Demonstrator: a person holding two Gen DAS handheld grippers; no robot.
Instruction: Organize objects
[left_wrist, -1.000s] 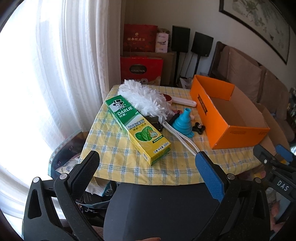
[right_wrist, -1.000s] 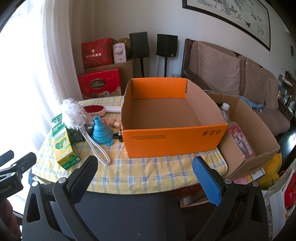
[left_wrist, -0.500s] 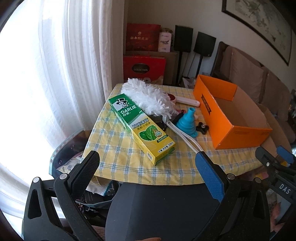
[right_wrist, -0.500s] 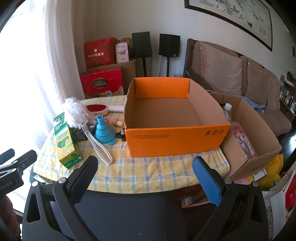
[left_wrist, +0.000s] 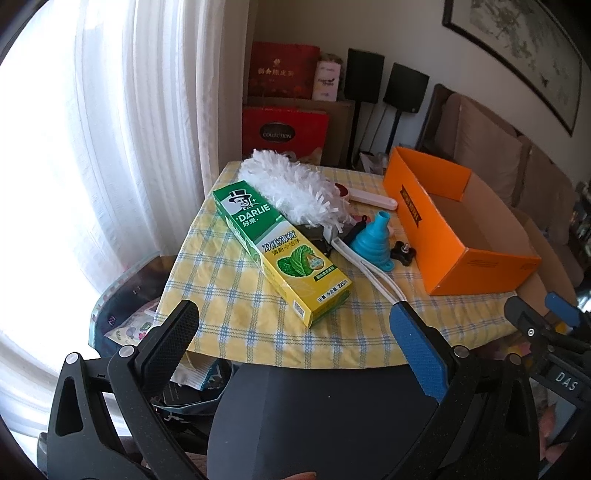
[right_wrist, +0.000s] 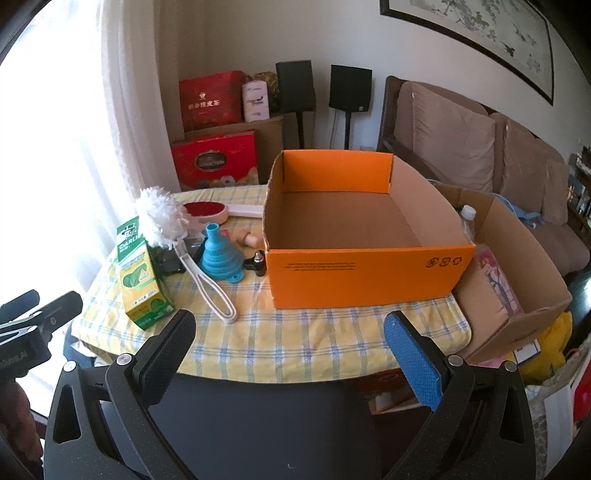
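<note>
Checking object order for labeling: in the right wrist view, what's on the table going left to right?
Toothpaste box → white duster → blue funnel → black knob → orange box. The red brush overlaps the duster, so it is left out.

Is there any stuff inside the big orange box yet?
No, the orange box shows only its bare brown cardboard floor, while the toothpaste box and blue funnel sit on the tablecloth outside it.
</note>
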